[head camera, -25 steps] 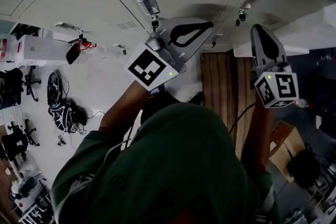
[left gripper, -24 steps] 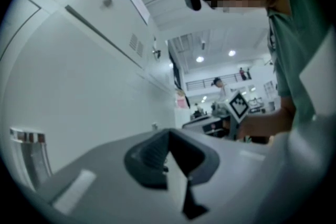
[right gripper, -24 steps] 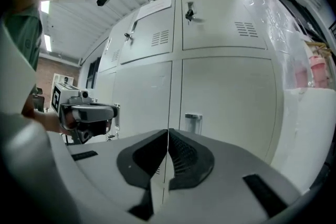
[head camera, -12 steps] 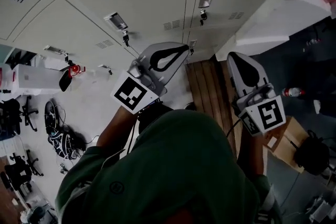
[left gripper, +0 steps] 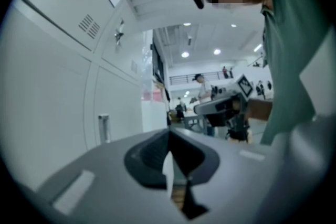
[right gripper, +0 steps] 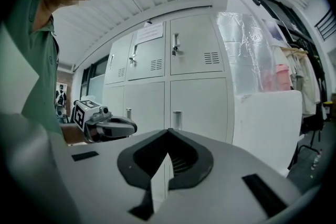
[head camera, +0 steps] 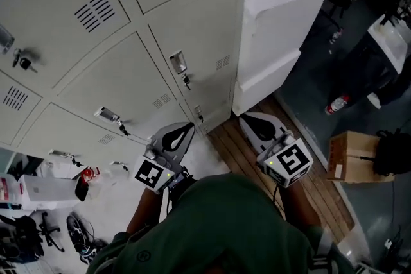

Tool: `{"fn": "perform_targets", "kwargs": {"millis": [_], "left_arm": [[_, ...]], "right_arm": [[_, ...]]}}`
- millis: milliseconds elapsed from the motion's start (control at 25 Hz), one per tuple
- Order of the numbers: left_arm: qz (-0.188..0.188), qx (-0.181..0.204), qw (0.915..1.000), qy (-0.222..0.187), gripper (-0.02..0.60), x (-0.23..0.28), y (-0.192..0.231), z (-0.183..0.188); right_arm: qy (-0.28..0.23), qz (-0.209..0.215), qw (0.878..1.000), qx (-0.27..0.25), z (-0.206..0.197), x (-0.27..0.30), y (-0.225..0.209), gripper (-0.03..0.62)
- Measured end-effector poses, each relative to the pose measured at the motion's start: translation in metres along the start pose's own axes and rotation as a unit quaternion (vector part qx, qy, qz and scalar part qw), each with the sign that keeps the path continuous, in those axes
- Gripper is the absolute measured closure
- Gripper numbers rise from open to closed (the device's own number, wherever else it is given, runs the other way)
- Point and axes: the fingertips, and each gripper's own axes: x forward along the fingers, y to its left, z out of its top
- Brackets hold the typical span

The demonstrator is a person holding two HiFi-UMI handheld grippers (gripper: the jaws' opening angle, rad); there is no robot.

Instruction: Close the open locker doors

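Farthest left, the grey locker doors point(head camera: 115, 83) fill much of the head view, and every door seen there lies flush with its frame, with keys point(head camera: 186, 80) hanging from several locks. Just below them the left gripper point(head camera: 185, 130) points toward the lowest lockers, near them but apart; its own view shows the jaws pressed together with nothing between. Beside it, the right gripper point(head camera: 250, 121) hangs over a strip of wooden floor point(head camera: 236, 152), its jaws likewise closed and empty, aimed at the foot of a white cabinet point(head camera: 276, 22) that stands against the lockers' end. Farther right, a cardboard box point(head camera: 350, 157) sits on the dark floor
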Motion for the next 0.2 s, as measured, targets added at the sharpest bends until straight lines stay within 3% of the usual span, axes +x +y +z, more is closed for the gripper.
{"fn": "perform_targets", "kwargs": {"millis": [200], "left_arm": [[-0.021,-0.017,0.9993,0.028,0.583,0.006,-0.027,-0.010]], "right_arm": [[-0.001,-0.004,1.000,0.010,-0.011,-0.023,-0.004,0.589]]}}
